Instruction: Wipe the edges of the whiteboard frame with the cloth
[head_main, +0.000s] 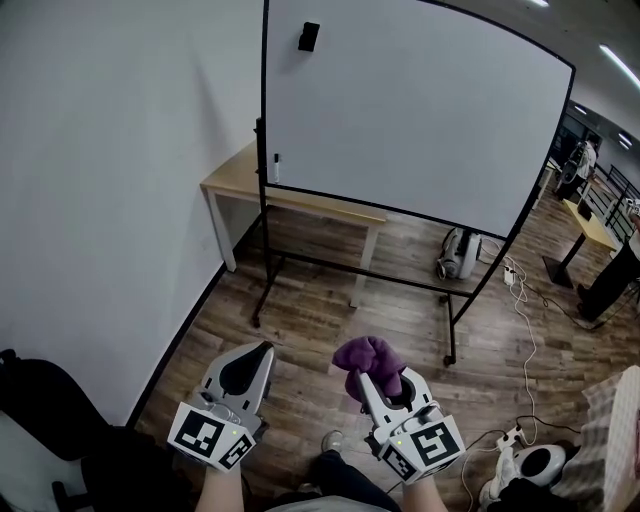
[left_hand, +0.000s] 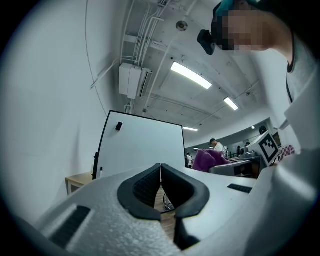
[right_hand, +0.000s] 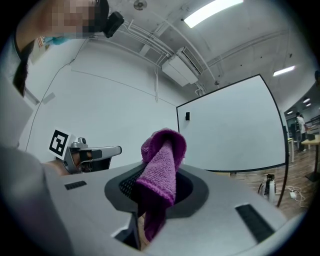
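Two tools are held low at the near edge of the head view, both well apart from the whiteboard. The left tool has its jaws pressed together with nothing between them; in the left gripper view the dark pads meet along one thin line. The right tool is clamped on a purple cloth. In the right gripper view the cloth stands up out of the jaws in a folded loop, with a tail hanging down below them. The whiteboard stands far off on a wheeled stand on the wooden floor, near the white wall on the left. Its black frame runs round the white surface. A small black object sits near the board's top left. A wooden table stands behind the board's left side.
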